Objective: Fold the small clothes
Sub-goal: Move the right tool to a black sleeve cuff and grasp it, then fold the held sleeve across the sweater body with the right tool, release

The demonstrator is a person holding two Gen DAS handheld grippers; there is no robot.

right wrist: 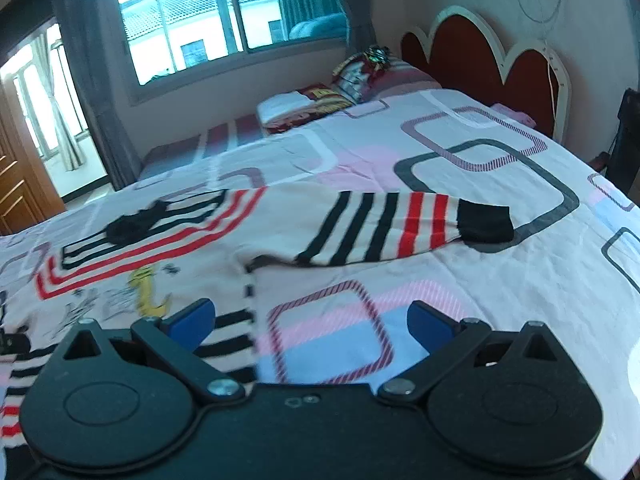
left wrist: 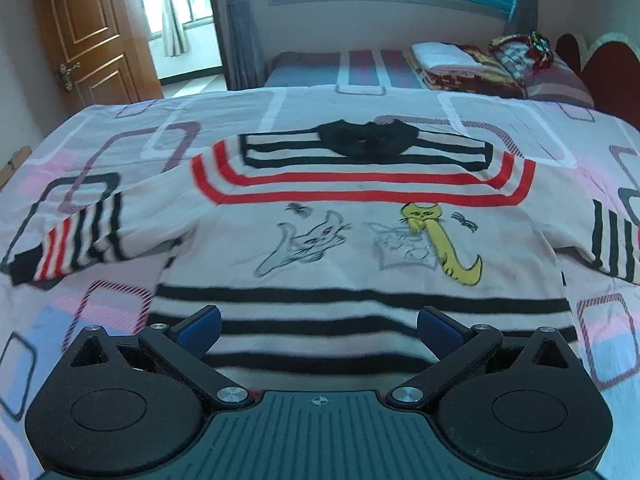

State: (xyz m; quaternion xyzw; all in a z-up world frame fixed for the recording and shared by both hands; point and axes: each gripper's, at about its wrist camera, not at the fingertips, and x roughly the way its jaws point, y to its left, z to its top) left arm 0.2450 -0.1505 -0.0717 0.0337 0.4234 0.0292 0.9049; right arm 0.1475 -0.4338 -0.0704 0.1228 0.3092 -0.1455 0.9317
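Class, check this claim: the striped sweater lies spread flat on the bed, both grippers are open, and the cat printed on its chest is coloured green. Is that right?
One detail is wrong: the coloured cat is yellow, not green, as the left wrist view shows. The rest holds: the sweater lies spread on the bed, and the left gripper and right gripper are both open.

Left claw (left wrist: 318, 326): jaws spread wide, the two blue fingertips (left wrist: 200, 326) well apart, nothing held between them; black linkage arms splay outward from the pivots on the body, which points forward and slightly downward. Right claw (right wrist: 311, 320): likewise wide apart, blue fingertips (right wrist: 430, 320) separated with nothing between them; body level, aimed forward and a little downward. No hand or sleeve is visible in either view.
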